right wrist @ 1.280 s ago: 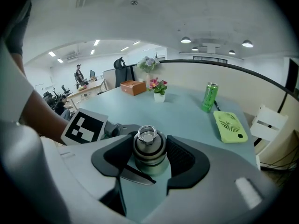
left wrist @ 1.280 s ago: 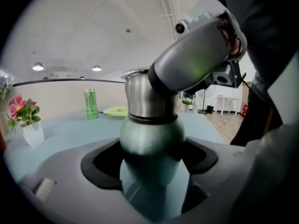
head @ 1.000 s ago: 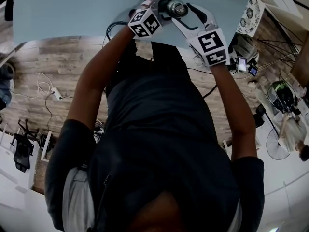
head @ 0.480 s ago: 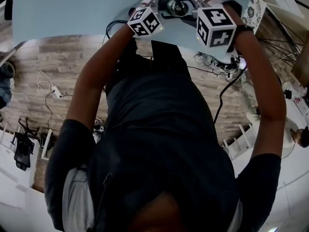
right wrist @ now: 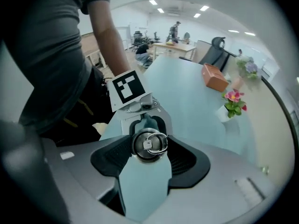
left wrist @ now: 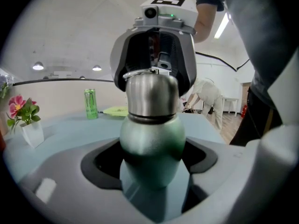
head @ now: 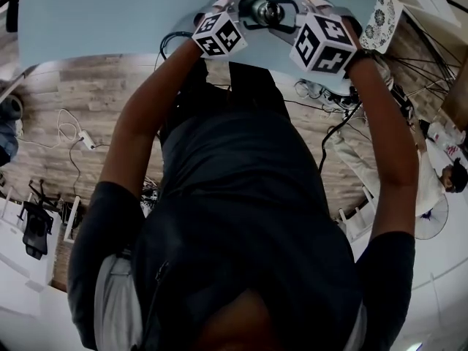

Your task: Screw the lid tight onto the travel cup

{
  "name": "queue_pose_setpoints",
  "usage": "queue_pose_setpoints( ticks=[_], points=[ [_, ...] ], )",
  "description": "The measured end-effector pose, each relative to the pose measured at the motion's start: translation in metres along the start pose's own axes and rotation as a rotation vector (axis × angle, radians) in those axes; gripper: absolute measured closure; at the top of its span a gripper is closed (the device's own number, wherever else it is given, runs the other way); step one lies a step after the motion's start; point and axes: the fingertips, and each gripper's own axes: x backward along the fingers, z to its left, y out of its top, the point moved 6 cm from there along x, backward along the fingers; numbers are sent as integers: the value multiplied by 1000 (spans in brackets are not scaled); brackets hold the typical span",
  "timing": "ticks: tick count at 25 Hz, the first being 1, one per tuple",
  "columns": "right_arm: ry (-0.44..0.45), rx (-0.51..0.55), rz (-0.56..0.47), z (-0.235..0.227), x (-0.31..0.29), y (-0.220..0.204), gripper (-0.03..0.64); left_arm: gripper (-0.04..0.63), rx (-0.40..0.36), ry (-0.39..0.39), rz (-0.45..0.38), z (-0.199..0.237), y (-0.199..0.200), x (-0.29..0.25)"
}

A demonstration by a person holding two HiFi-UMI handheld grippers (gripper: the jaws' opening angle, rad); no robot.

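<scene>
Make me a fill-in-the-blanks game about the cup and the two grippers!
The left gripper holds the travel cup by its ___ body.
The right gripper grips the lid, which has a metal ___ on top.
The white vase holds ___ flowers.
Missing words: green, ring, pink.

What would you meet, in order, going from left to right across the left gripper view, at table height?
In order: pink flowers in a white pot → green can → travel cup → person bending over in the background.
</scene>
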Motion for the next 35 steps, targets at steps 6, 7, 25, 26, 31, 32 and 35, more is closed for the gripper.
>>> queue_pose_setpoints(
  ticks=[6,7,25,26,31,32,35],
  points=[
    [-205,-429,-185,1,-8,4,374,179,0,-1,4,4,-11,13],
    [-247,-499,-220,1,-6,4,374,178,1,0,6,4,-10,13],
    [-697,-1067,-410,22,6,-5,376,178,4,2,8,-1,5,4],
    [-696,-1069,-407,22,7,-9,376,178,3,1,7,-1,5,1],
    [-689,-1066,-397,20,6,-7,376,178,3,1,8,0,3,1],
    [-684,-1061,-394,20,5,-7,376,179,3,1,8,-1,3,1],
    [-611,-1024,-387,18,6,-8,374,178,5,0,6,-1,3,1]
  ],
)
